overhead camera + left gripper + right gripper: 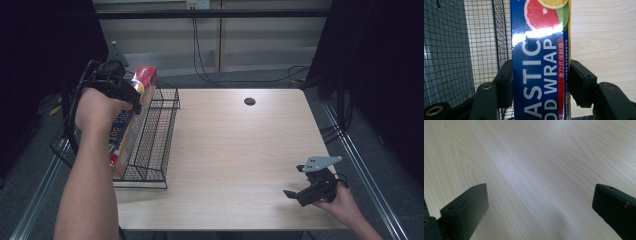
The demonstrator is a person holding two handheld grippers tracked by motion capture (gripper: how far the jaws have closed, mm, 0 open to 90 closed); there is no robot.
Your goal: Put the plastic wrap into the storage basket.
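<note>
**Plastic wrap box held at the wire basket, right gripper waiting**

At the left edge of the table (235,150) stands a black wire basket (155,135), and the long box of plastic wrap (131,122) is inside it, leaning on its long edge against the mesh with its red end toward the far side. The left gripper (125,92) is clamped across the box's narrow width near the far end; in the left gripper view both black jaws press flat on the box's (540,62) two opposite side faces, the printed blue face toward the camera and the basket's (474,50) mesh behind on the left.

The box looks like thin glossy cardboard around a roll: probably light, stiff along its length but easy to dent if squeezed hard on the broad faces. The shine on the print suggests a slick surface, so a hold across the narrow sides, as here, seems safest. Gripped nearer the middle, the long box would likely tip less.

Further right lies a small dark round mark (249,101) on the tabletop. At the near right corner the right gripper (295,182) rests low, jaws spread wide and empty, with bare wood (536,170) between them in its own view.
</note>
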